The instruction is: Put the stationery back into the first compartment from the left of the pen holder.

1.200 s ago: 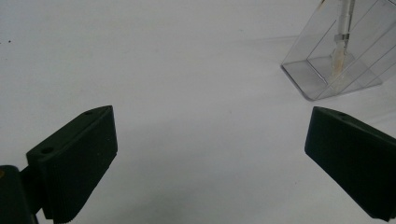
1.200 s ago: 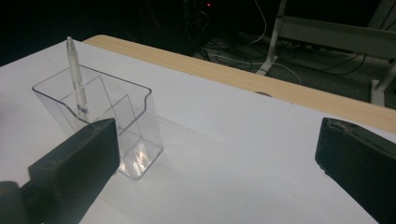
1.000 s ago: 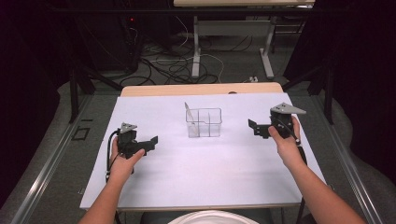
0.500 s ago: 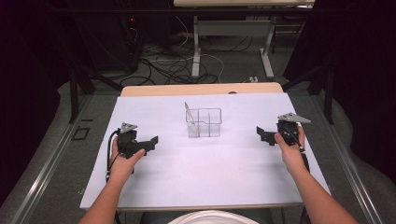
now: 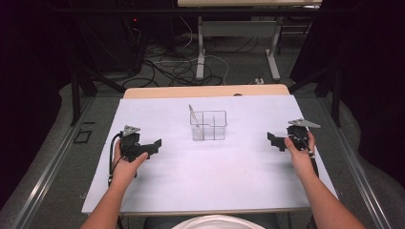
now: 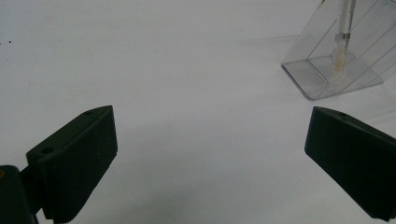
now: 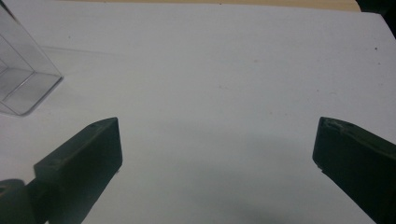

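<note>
Grippers [image 5: 155, 144] [image 5: 273, 140] agape — clear organizer [image 5: 208, 125] between

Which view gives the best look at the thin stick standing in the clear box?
The left gripper view: the stick shows close, its lower end on the floor of the clear box. The high view shows it whole but tiny, leaning in the box's left compartment. The right gripper view catches just a corner of the box.

My grippers' jaws are matt black plastic, with fine ribbing along the pads. The box [image 5: 208, 125] is clear, glossy plastic; the table [image 5: 229, 171] wears smooth, matt white paper over pale wood.
</note>
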